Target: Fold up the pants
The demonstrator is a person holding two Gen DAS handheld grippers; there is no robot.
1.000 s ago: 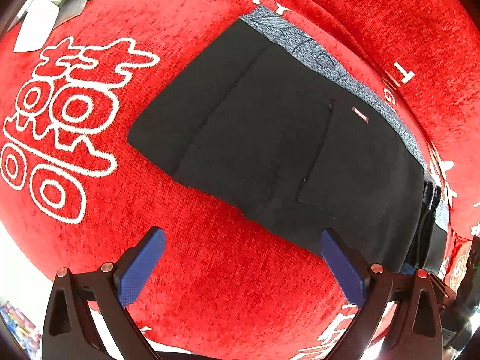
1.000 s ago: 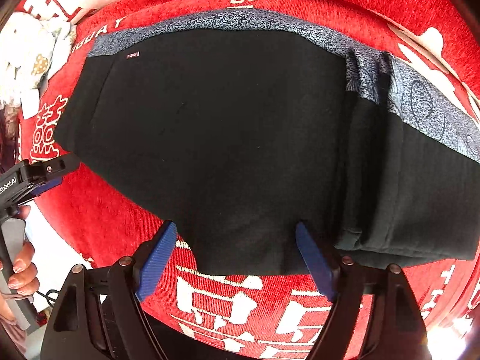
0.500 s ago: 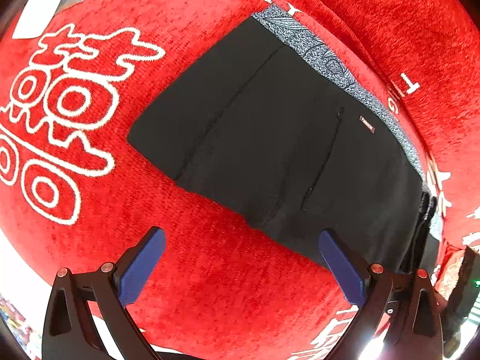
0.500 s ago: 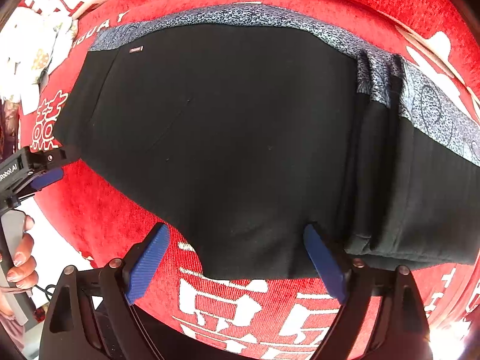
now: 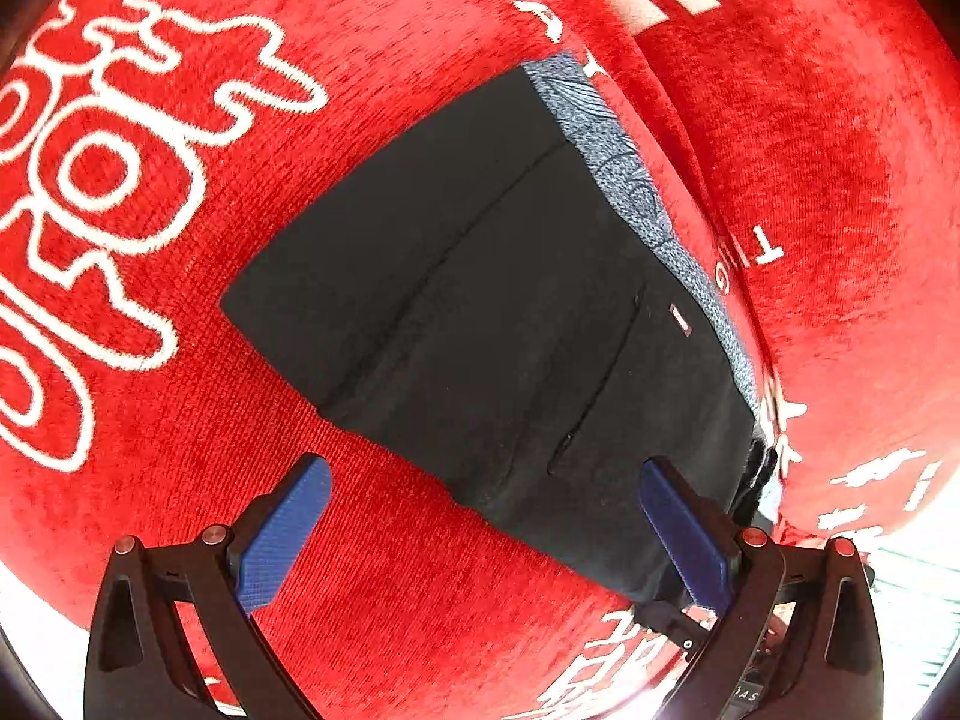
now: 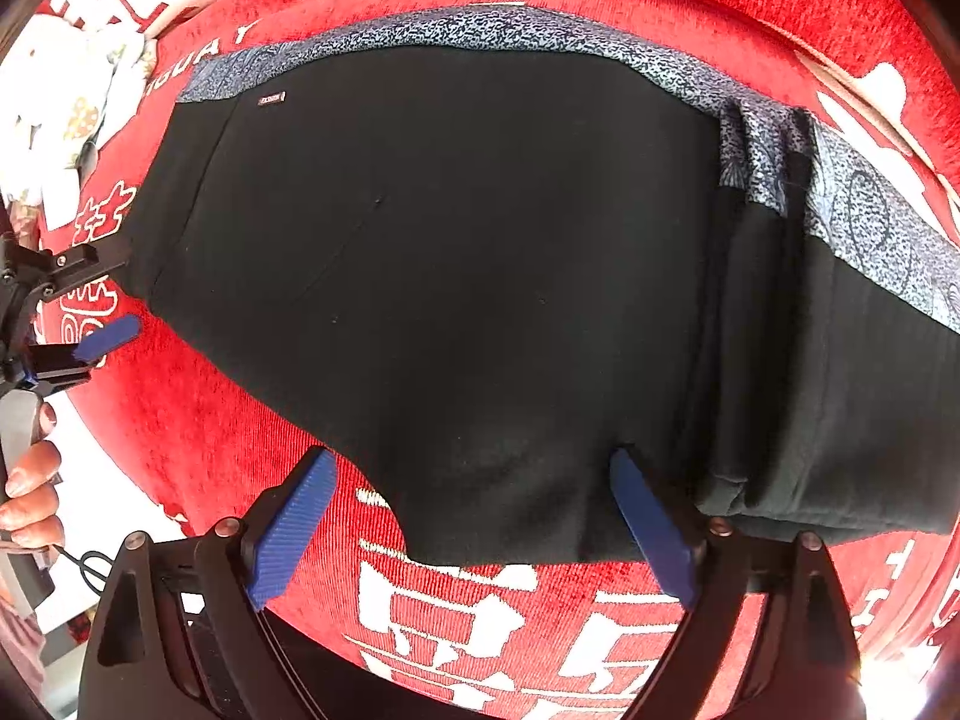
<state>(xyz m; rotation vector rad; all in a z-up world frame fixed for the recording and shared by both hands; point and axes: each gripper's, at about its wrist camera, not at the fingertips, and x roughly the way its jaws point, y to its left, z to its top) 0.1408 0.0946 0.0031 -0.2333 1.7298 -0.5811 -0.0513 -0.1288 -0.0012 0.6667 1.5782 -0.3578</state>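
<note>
Black pants (image 6: 480, 276) lying flat on a red cover (image 5: 390, 570) with white lettering, already doubled into a compact block, patterned grey waistband (image 6: 864, 222) along the far edge. Left tool (image 5: 480, 516) hovering off the pants' near left corner, fingers wide apart, gripping nothing. Right tool (image 6: 474, 510) likewise spread apart and empty, straddling the pants' near hem. Folding seemingly far along; perhaps one last fold or tidy remaining.

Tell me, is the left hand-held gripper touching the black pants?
Cannot tell. In the left wrist view the left hand-held gripper stands open with the pants edge between its fingers, but no view plainly shows contact or a gap.
</note>
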